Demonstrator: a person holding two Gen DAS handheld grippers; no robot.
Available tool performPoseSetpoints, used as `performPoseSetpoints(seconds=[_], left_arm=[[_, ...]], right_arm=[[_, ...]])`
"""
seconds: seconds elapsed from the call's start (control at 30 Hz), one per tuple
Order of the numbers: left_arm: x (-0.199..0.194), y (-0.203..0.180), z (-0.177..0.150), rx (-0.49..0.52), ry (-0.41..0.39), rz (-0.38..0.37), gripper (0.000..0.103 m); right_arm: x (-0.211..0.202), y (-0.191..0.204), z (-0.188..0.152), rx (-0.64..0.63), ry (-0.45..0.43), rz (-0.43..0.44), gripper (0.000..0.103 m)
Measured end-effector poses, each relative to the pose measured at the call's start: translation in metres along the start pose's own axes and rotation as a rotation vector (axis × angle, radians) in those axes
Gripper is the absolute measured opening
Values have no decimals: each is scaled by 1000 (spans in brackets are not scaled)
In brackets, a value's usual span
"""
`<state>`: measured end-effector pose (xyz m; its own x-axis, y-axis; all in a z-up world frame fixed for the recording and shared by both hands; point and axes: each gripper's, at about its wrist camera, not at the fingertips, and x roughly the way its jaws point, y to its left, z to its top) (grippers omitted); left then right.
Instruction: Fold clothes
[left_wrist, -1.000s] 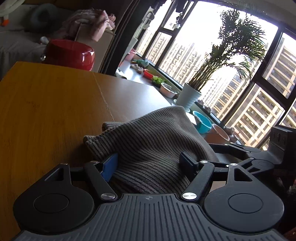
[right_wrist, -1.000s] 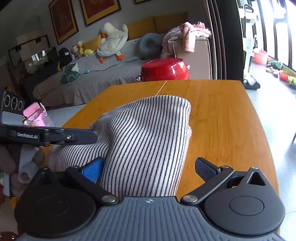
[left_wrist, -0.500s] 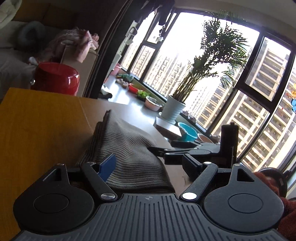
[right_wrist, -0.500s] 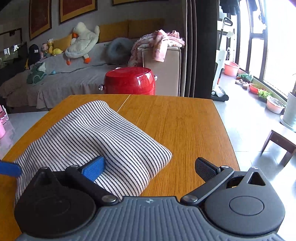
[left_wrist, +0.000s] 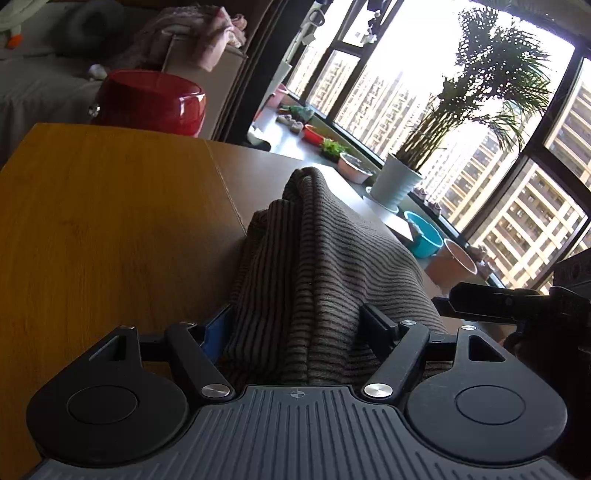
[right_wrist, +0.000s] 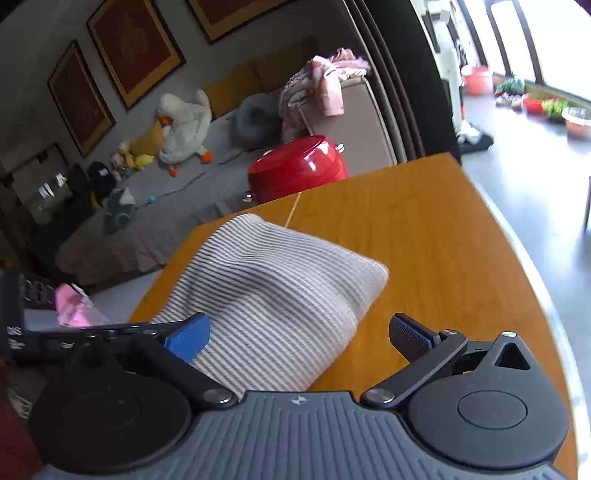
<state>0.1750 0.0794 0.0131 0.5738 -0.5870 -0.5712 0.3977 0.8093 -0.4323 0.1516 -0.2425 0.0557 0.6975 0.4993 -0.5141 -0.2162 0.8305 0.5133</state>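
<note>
The left gripper (left_wrist: 295, 325) has its jaws set against a bunched fold of the striped garment (left_wrist: 325, 258), apparently pinching it; the right gripper (right_wrist: 299, 338) has its jaws apart, cloth against the left one only. The garment (right_wrist: 273, 295) lies as a folded bundle on the near left of the wooden surface (right_wrist: 424, 236), partly raised. For a neat fold, the pinched edge should be kept level, laid onto the layer beneath with edges matched, and flattened before release
</note>
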Motion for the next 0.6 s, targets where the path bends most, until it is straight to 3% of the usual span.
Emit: performPoseSetpoints(seconds=[0.13, 0.4, 0.47, 0.6], left_arm=[[-2, -6, -4, -4, 21, -23, 78], [-4, -18, -18, -10, 42, -56, 77], [-4, -19, -21, -23, 39, -68, 77], [-5, -21, -26, -43, 41, -94, 77]], right_arm=[[21, -5, 4, 103, 67, 50, 103], [44, 15, 7, -4, 138, -62, 103], [47, 7, 5, 40, 169, -44, 103], [41, -12, -2, 135, 127, 47, 103]])
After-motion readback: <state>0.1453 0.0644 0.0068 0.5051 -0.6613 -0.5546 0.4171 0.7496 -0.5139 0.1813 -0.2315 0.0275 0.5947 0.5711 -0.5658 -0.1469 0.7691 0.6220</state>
